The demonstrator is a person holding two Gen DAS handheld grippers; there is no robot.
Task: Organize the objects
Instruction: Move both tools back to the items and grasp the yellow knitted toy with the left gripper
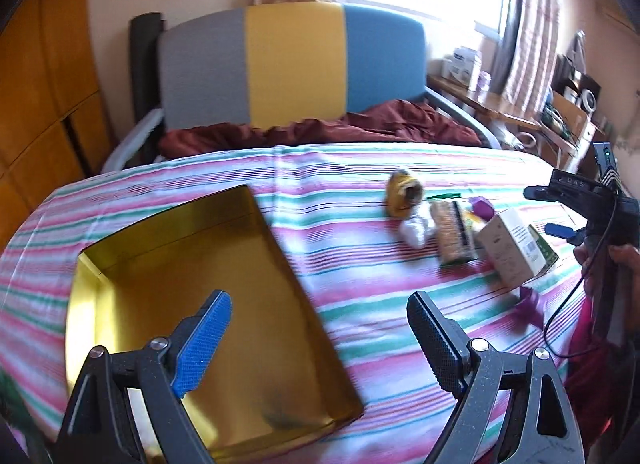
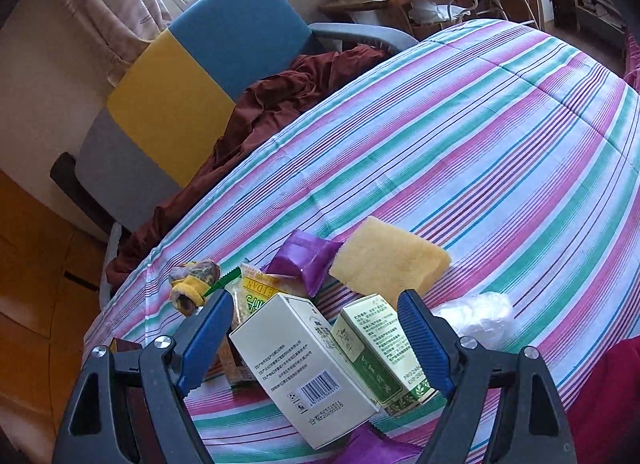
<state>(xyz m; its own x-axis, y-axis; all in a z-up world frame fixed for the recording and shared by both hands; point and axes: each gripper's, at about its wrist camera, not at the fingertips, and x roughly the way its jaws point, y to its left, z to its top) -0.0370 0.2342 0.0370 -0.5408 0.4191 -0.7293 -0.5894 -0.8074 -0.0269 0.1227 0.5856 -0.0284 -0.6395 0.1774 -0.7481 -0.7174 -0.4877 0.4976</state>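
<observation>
Two glossy cardboard boxes [image 2: 316,368] lean beside porous yellow sponge [image 2: 390,260].

Both grippers point steeply downward with jaws spread wide and nothing clamped: the left gripper [image 1: 320,338] hangs empty, the right gripper [image 2: 316,334] straddles without pressing, a hand [image 1: 614,264] gripping its handle.
</observation>
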